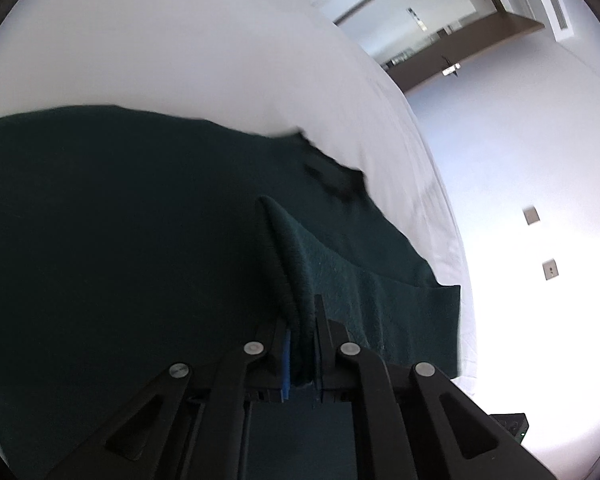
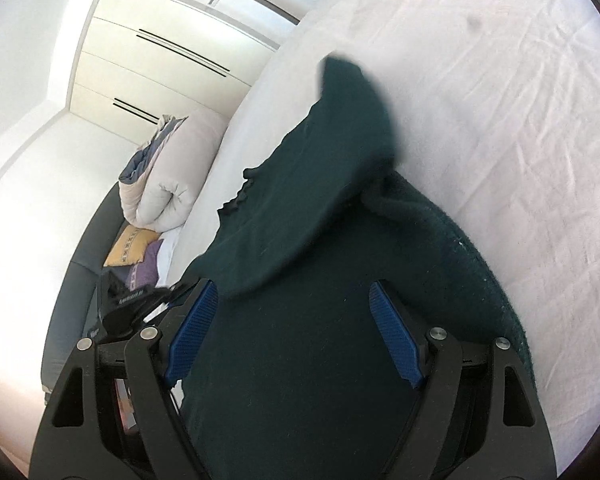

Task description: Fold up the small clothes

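Left gripper: fingers clenched on a raised fold of the dark green garment, fuzzy knit with a ribbed edge. Right gripper: fingers spread wide with blue ridged pads, grasping nothing, over the same cloth. Garment spread on the bed, over a wrinkled white sheet

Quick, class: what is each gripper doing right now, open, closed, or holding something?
Left gripper: closed, pinching a fold of the dark green garment.
Right gripper: open, holding nothing, with the garment lying between its blue pads.
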